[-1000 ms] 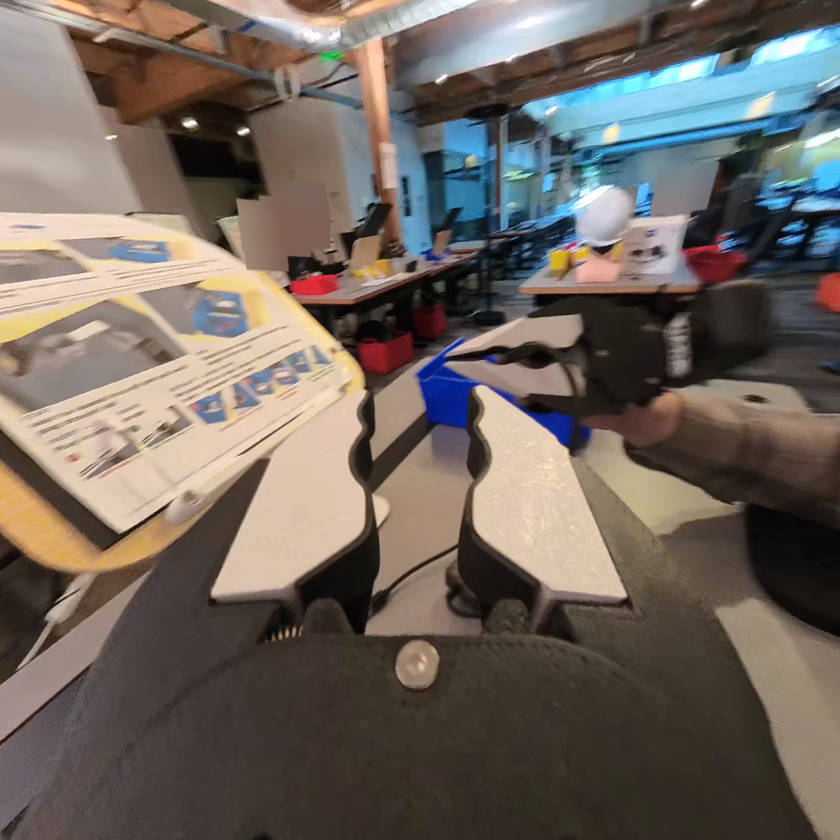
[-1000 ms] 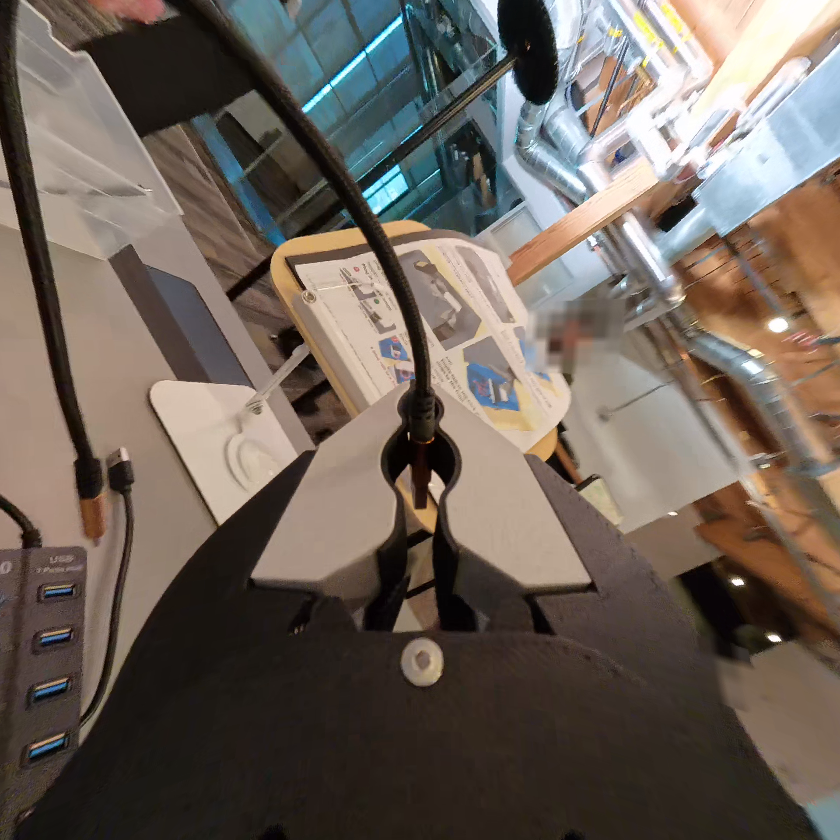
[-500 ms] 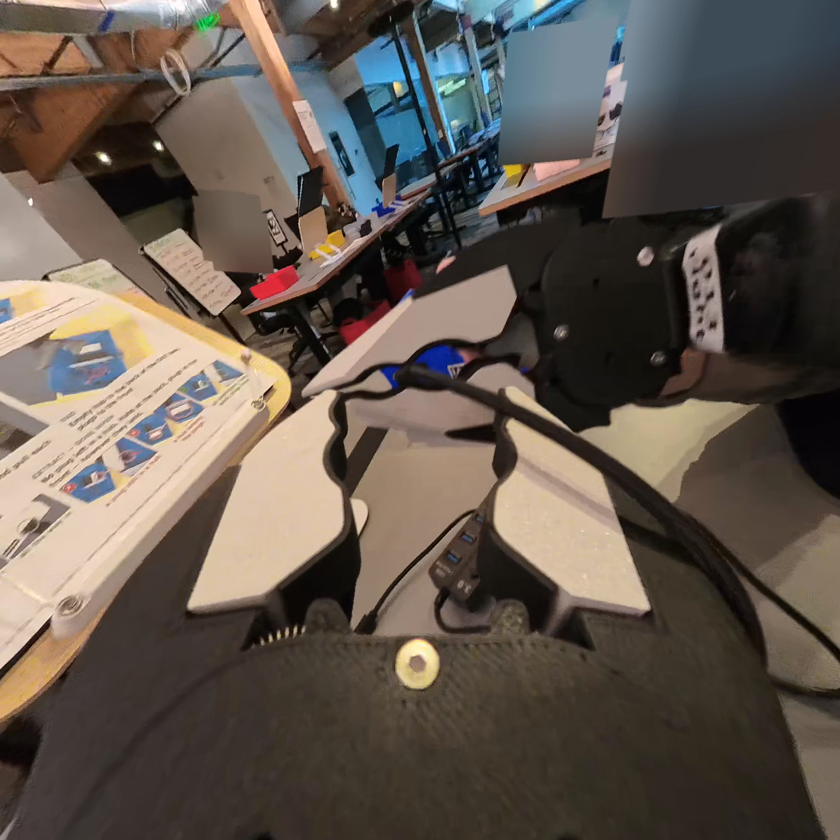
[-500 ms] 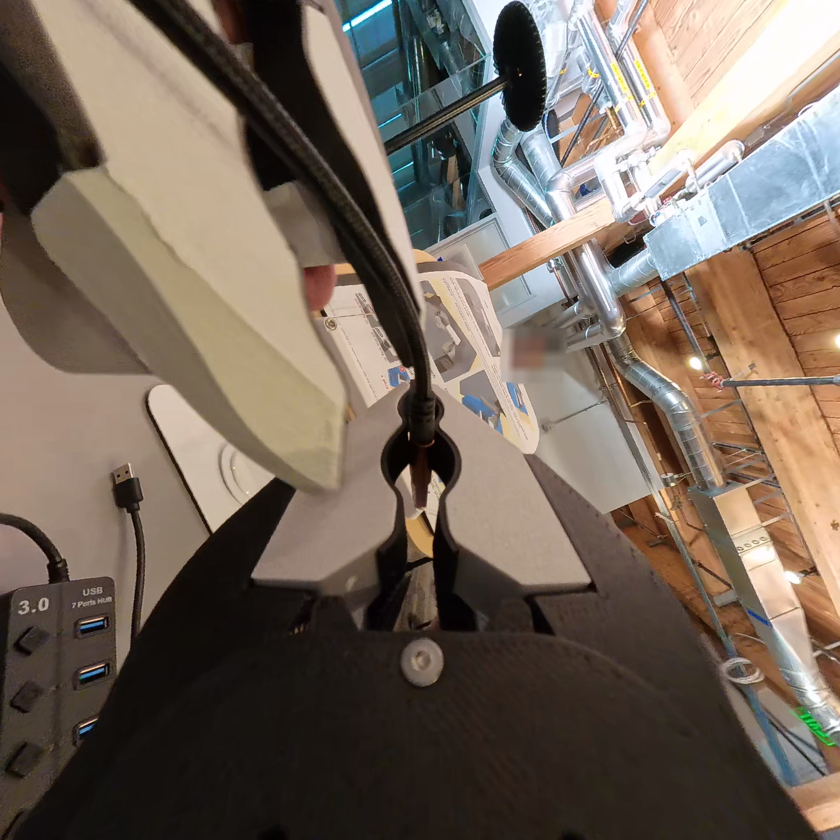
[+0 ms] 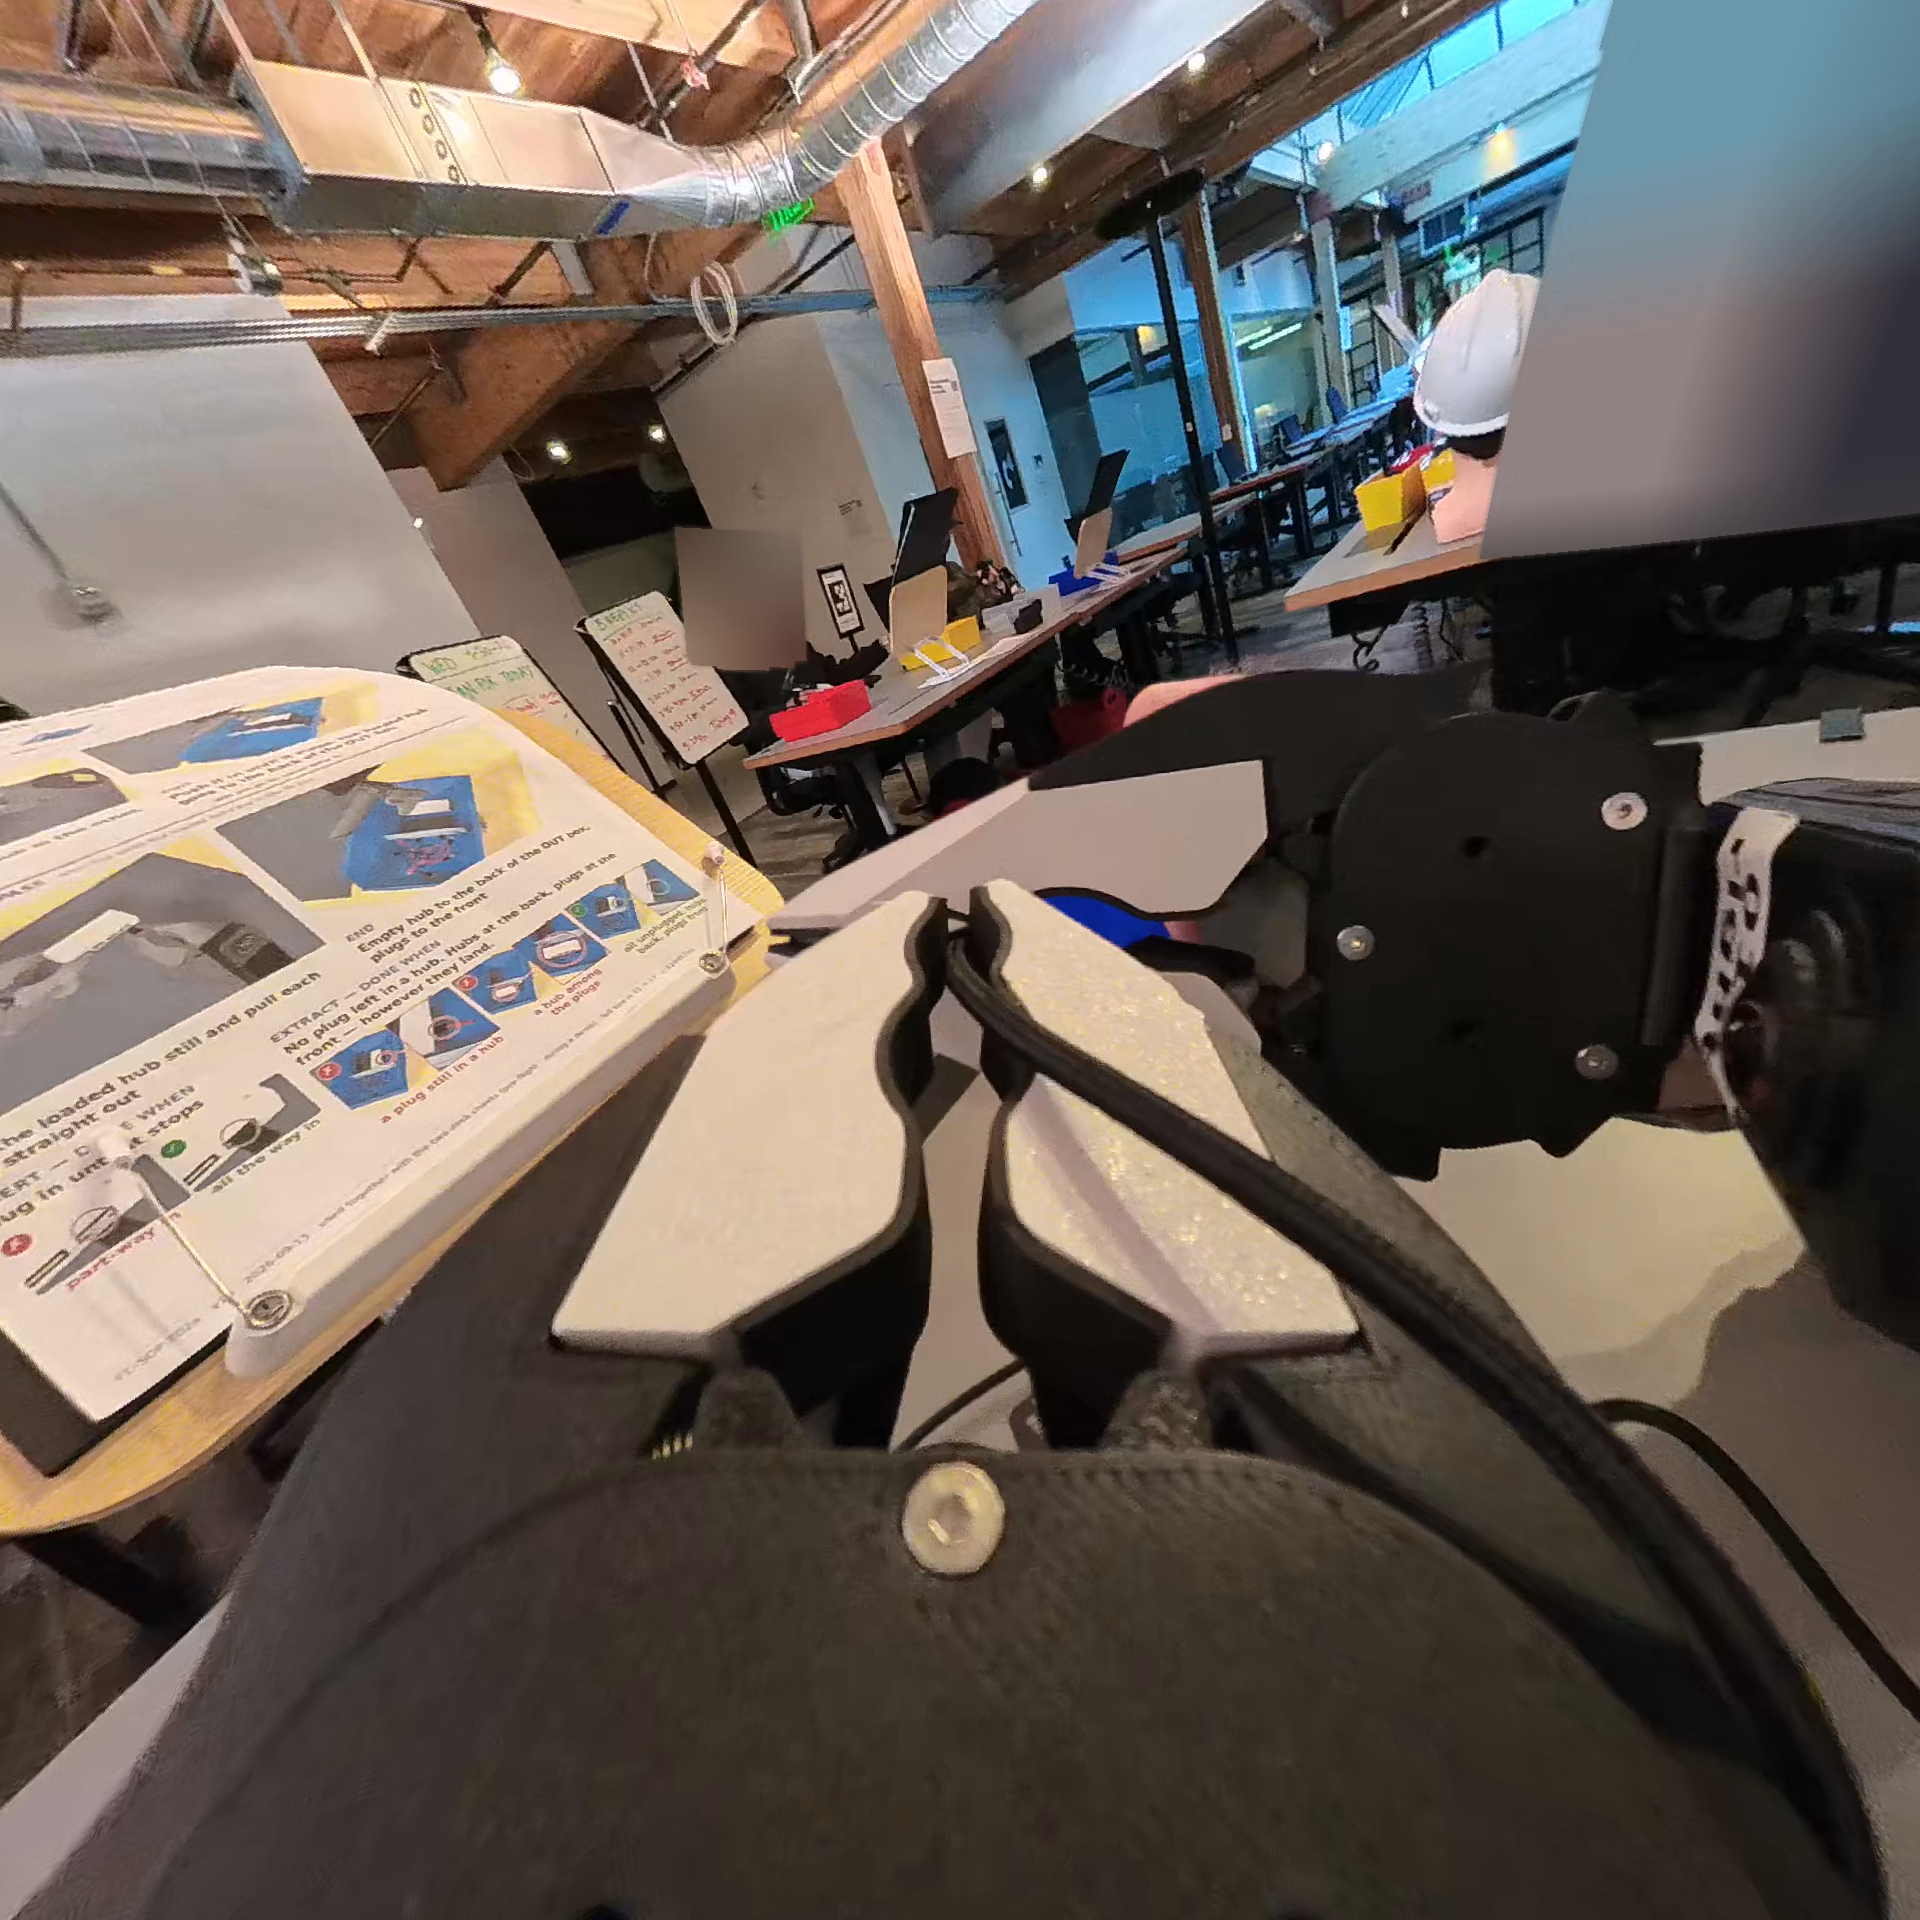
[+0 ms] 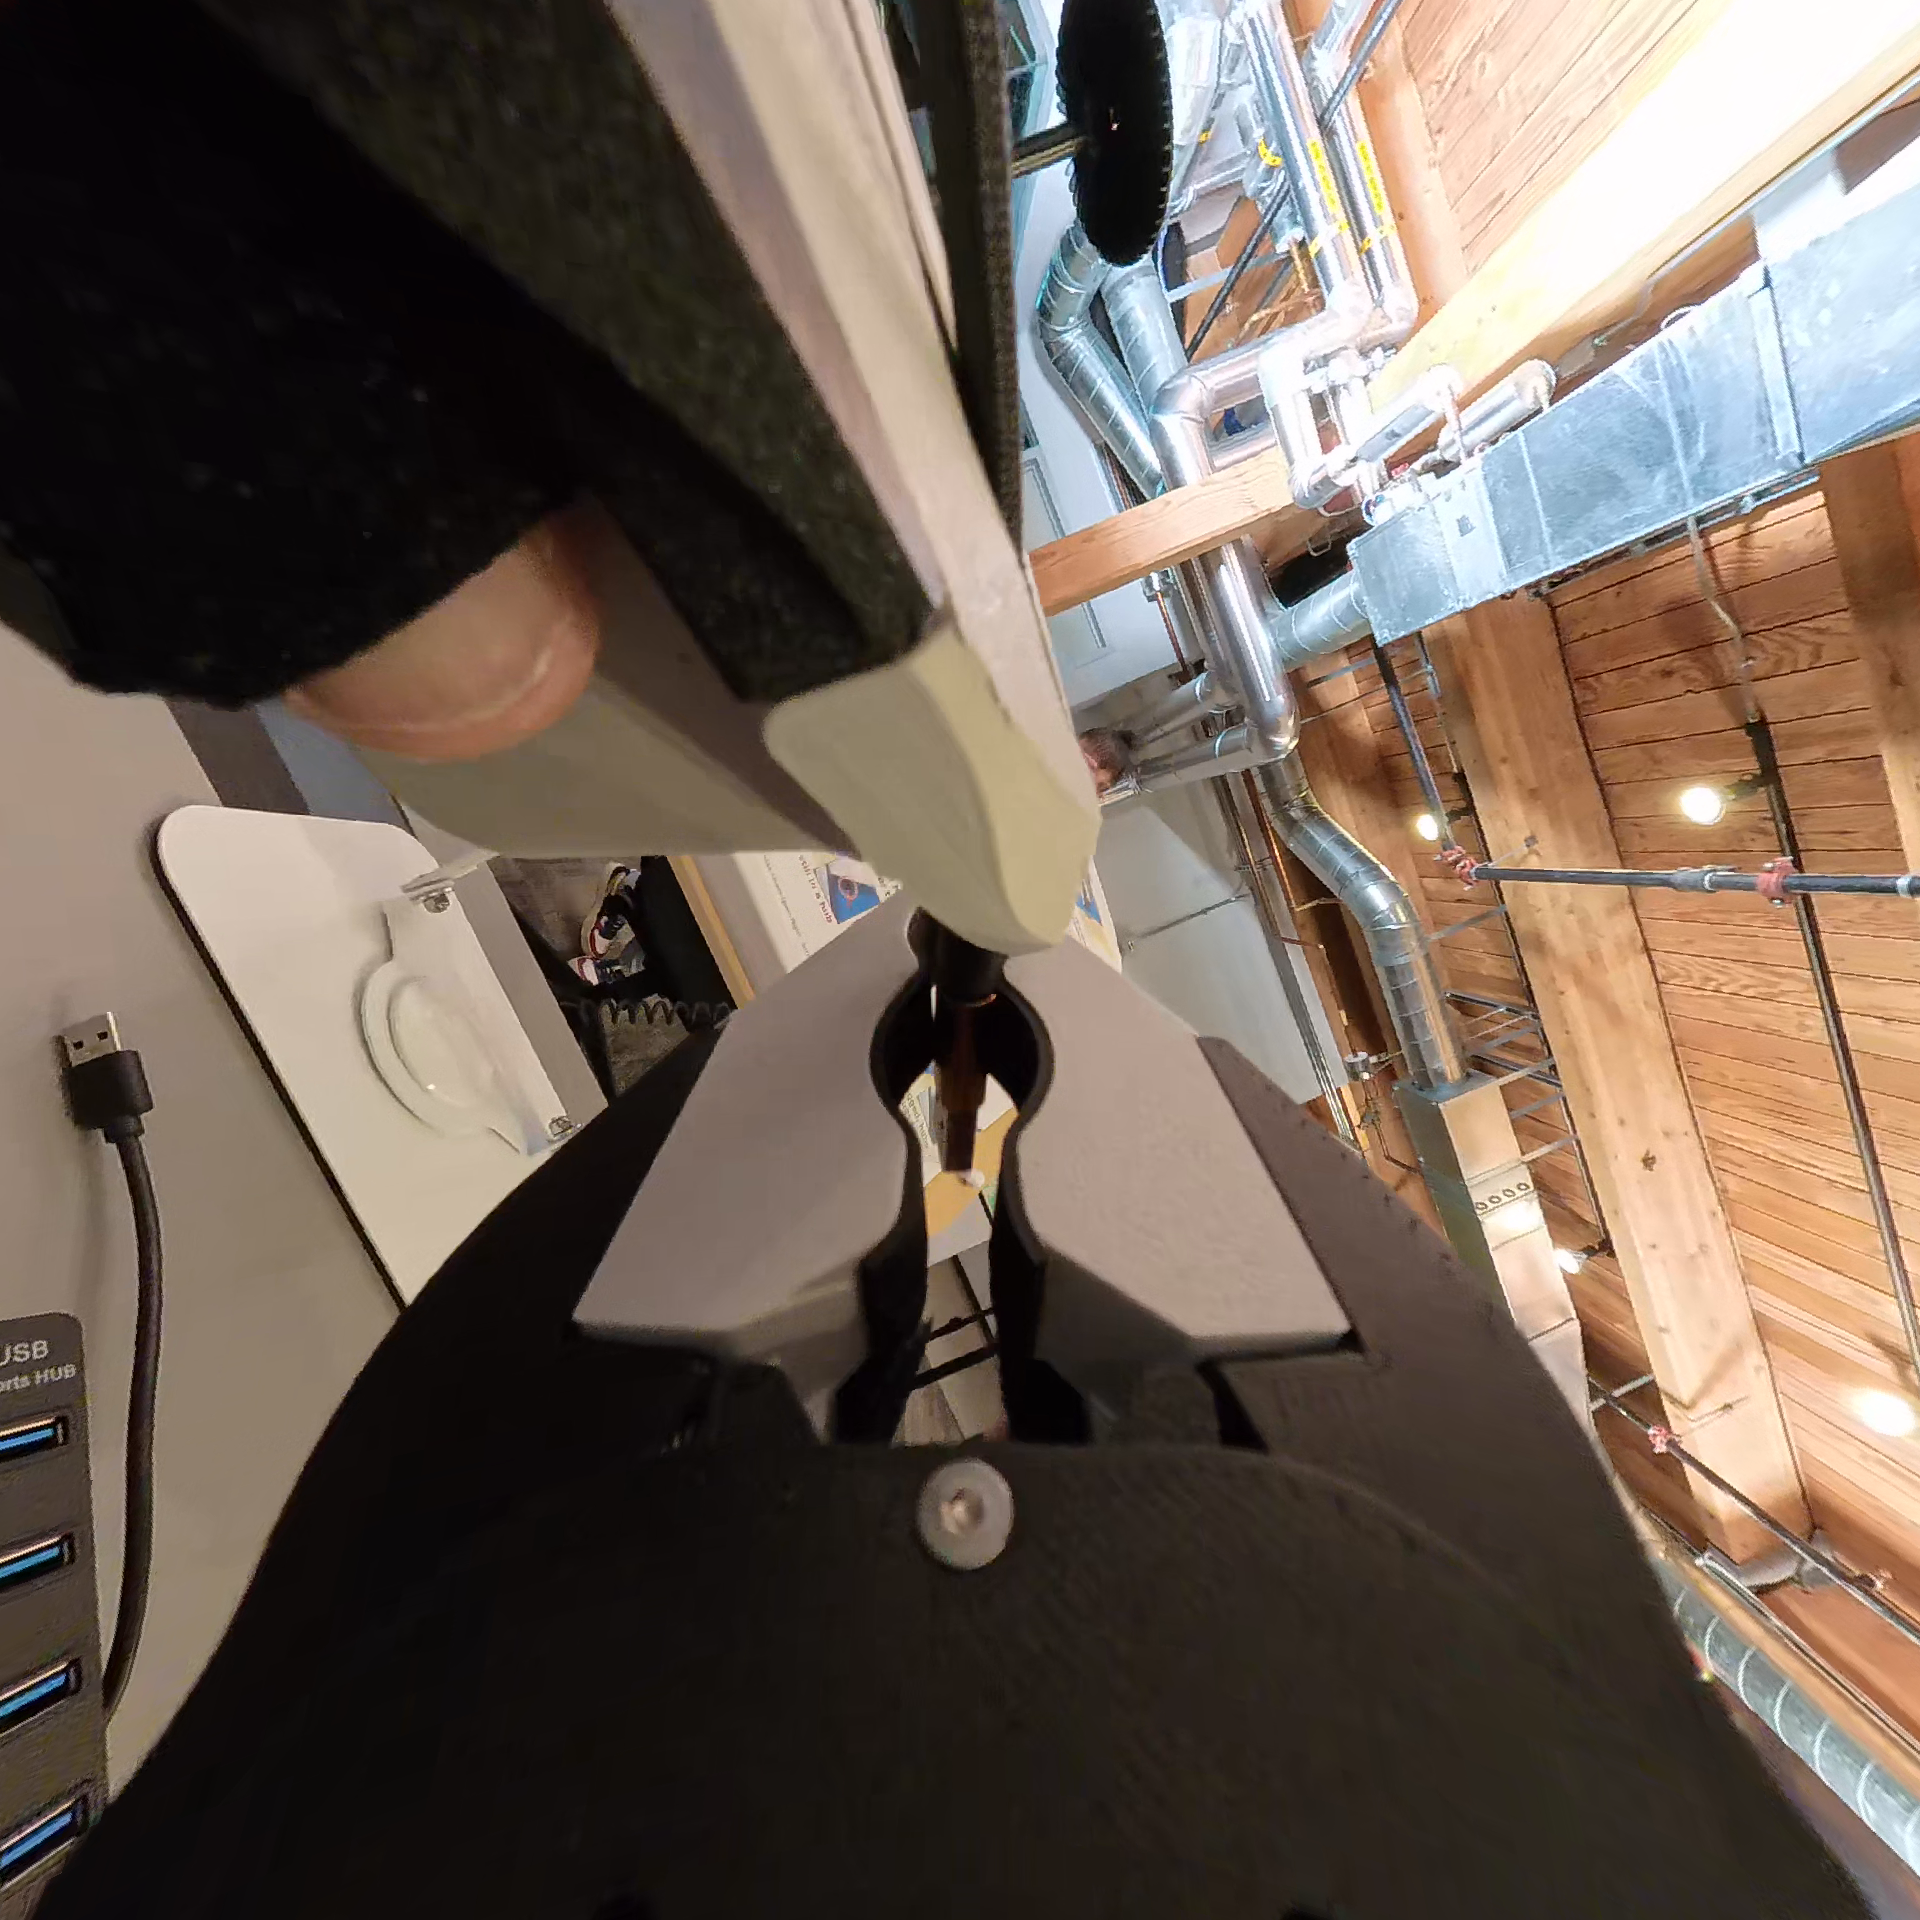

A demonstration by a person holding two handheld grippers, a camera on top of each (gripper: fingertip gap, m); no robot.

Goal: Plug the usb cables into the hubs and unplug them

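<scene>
We hold the thick black braided cable (image 5: 1226,1164) tight between the tips of our left gripper (image 5: 961,920). Our right gripper (image 6: 961,1023) pinches its copper plug (image 6: 961,1081), above the grey worktop's (image 6: 94,862) edge, with the black hub (image 6: 42,1538) lying below.

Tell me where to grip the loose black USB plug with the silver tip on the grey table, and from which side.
Probably the black USB plug by its moulded body, jaws across the two long sides, from above: it lies flat, and the silver tip is left free to insert.

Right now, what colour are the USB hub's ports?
Blue, on the black USB hub; right wrist view shows it best.
</scene>
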